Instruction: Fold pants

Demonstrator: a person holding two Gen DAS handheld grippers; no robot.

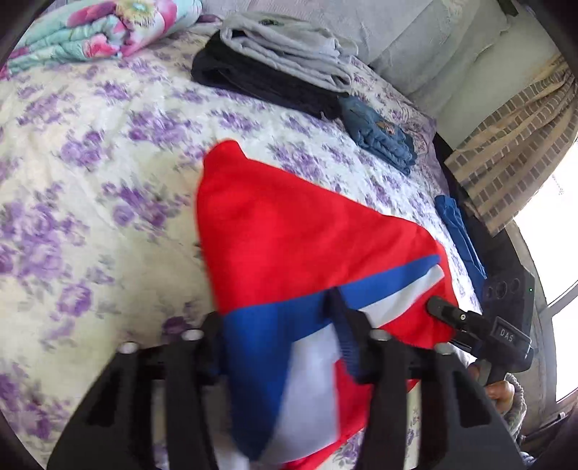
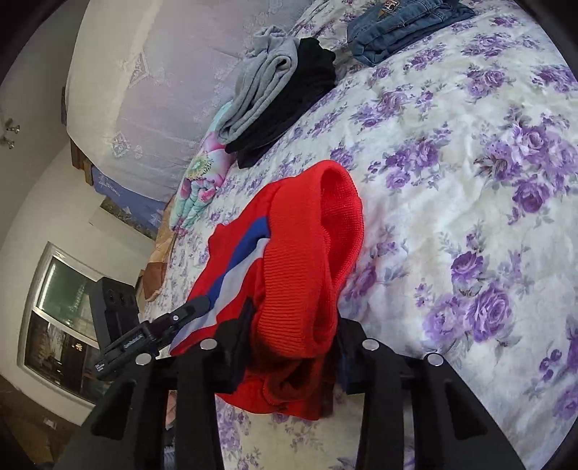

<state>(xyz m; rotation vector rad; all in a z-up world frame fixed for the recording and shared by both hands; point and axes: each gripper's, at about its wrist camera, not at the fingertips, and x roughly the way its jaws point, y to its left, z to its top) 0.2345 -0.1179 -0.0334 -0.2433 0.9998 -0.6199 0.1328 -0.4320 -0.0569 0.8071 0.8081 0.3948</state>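
Item 1, red pants (image 1: 289, 231) with a blue and white side stripe (image 1: 274, 361): lying on the bed, partly lifted off the floral bedspread (image 1: 90, 217), held at two places along the near edge.

Item 2, my left tongs (image 1: 281, 347): pinching the pants at the striped part, cloth filling the gap between the two black fingers (image 1: 346, 325). This view is blurred with motion.

Item 3, my right tongs (image 2: 292, 343): pinching the ribbed red band (image 2: 303, 289) of the pants, which bunches up into a hump above the fingers. In the left wrist view the right tongs (image 1: 439, 305) show at the right edge of the red cloth, with part of my hand (image 1: 500, 392) and a grey knitted cuff below. In the right wrist view the left tongs (image 2: 197, 307) show touching the striped edge.

Item 4, folded stack at the far side of the bed: grey garment (image 1: 289, 47) on top of a black garment (image 1: 260, 83).

Item 5, folded denim garment (image 1: 379, 133): just beside the stack, on the bedspread.

Item 6, blue cloth (image 1: 458, 231): at the bed's right edge.

Item 7, rolled flowered blanket (image 1: 97, 32) in pink and turquoise: far left corner of the bed.

Item 8, pale headboard cover (image 2: 151, 83) behind the stack; window (image 2: 61, 300) in the right wrist view.
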